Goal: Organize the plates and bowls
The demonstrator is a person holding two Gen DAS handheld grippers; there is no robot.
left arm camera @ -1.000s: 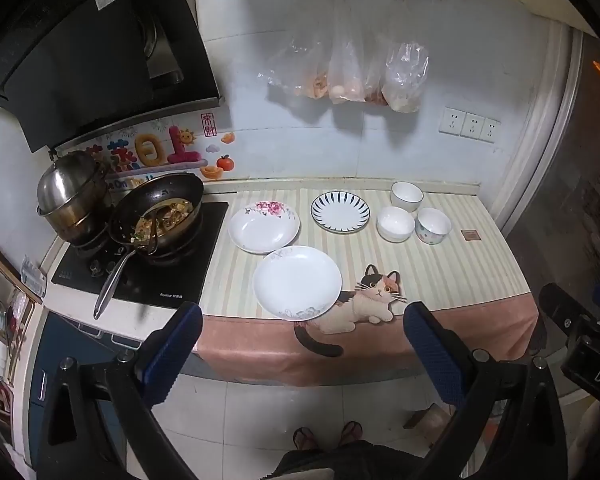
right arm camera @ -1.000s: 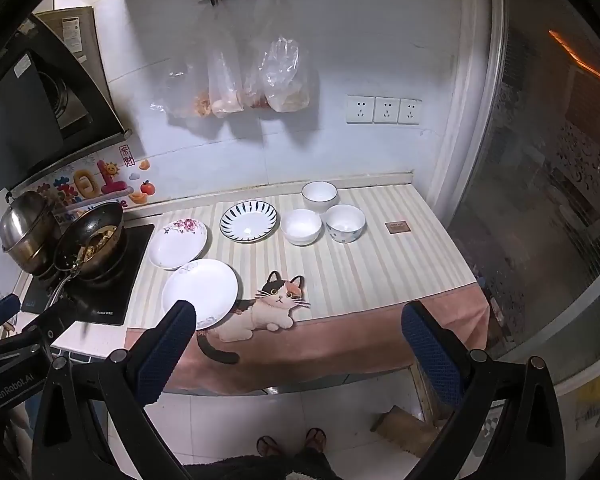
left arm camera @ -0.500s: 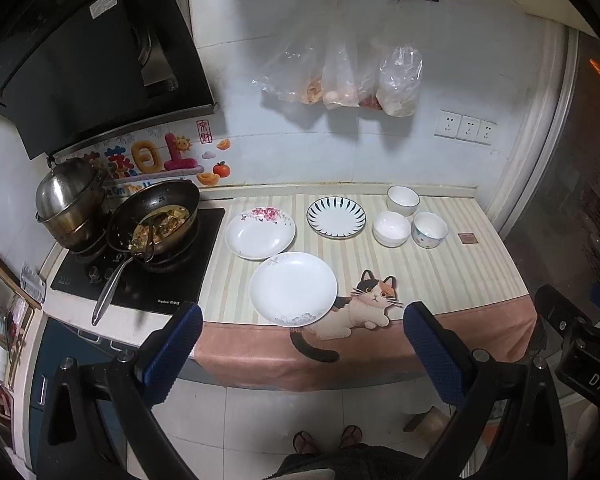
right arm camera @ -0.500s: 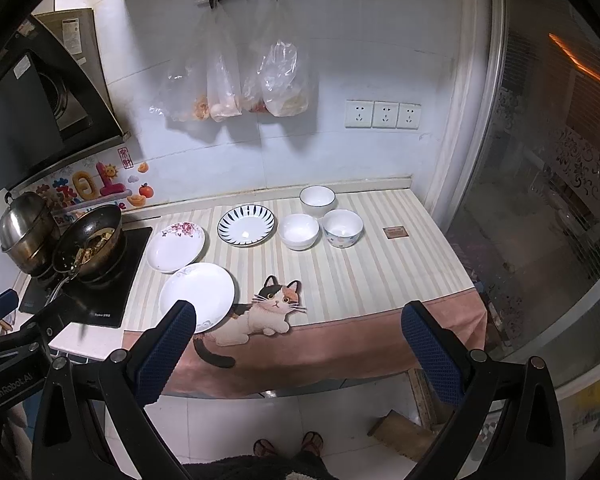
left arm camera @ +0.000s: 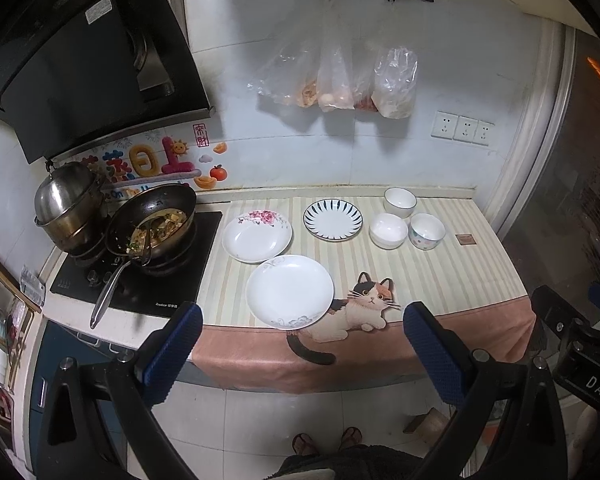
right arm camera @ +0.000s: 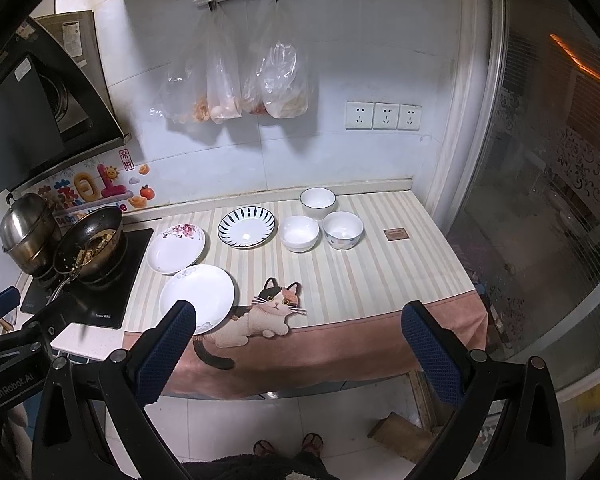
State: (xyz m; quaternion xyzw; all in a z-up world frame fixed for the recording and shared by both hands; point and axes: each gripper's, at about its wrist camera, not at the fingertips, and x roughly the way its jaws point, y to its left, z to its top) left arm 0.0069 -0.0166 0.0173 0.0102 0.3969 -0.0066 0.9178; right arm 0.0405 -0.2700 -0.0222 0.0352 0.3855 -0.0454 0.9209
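Observation:
On the striped counter mat (left arm camera: 440, 276) lie a plain white plate (left arm camera: 290, 290) at the front, a flowered plate (left arm camera: 257, 236) behind it and a blue-striped plate (left arm camera: 333, 219). Three bowls stand to the right: a white one (left arm camera: 389, 230), a dotted one (left arm camera: 427, 231) and a dark-rimmed one (left arm camera: 400, 201) at the back. The same dishes show in the right wrist view, with the white plate (right arm camera: 198, 296) nearest. My left gripper (left arm camera: 302, 320) is open and empty, in front of and below the counter edge. My right gripper (right arm camera: 298, 320) is open and empty, equally far back.
A wok with food (left arm camera: 154, 226) and a steel pot (left arm camera: 66, 204) sit on the hob (left arm camera: 172, 280) at the left. Plastic bags (left arm camera: 340, 80) hang on the wall above the counter. A small brown square (left arm camera: 465, 239) lies at the right. A glass door (right arm camera: 540, 200) bounds the right side.
Both grippers have drawn slightly back and up from the counter; the dishes look a little smaller and lower. Nothing on the counter has moved.

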